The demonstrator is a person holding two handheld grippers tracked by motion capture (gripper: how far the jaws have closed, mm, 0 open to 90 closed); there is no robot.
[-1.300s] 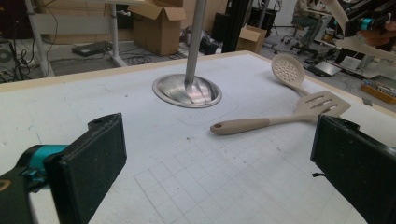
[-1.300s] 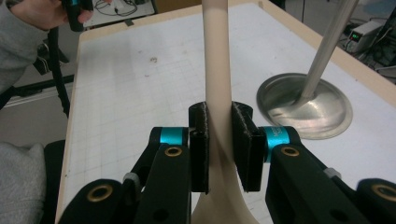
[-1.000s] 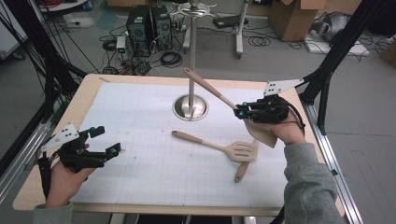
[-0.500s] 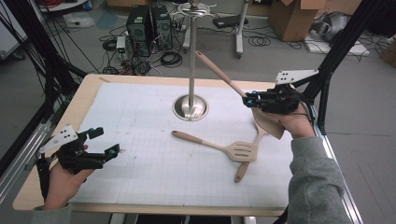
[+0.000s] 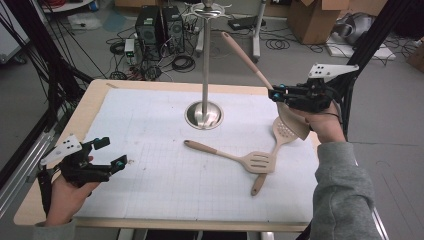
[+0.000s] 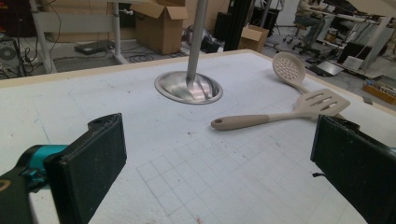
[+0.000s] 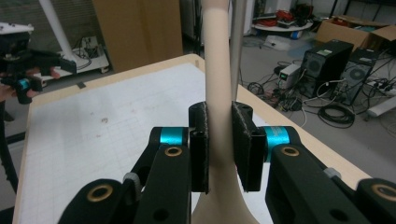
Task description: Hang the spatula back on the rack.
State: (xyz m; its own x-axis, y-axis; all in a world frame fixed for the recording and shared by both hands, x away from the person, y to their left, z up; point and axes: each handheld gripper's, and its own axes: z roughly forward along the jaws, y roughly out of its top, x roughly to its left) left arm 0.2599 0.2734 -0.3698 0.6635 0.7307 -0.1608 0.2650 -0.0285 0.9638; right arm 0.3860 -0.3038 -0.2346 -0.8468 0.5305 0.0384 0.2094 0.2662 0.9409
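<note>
Spatula is clamped by its handle in right gripper, raised right of the stand, handle tip near the hooks. Risk: shallow pinch, could pivot or knock the pole. Vs 1 s ago: lifted higher. Left gripper gapes empty, far front-left of stand.

Wooden table with a white gridded mat

The table carries a white mat marked with a faint grid. Far of centre on it stands the round metal base of a stand. To the right lie a slotted spatula and a perforated spoon, the spatula's blade resting across the spoon's handle.
</note>
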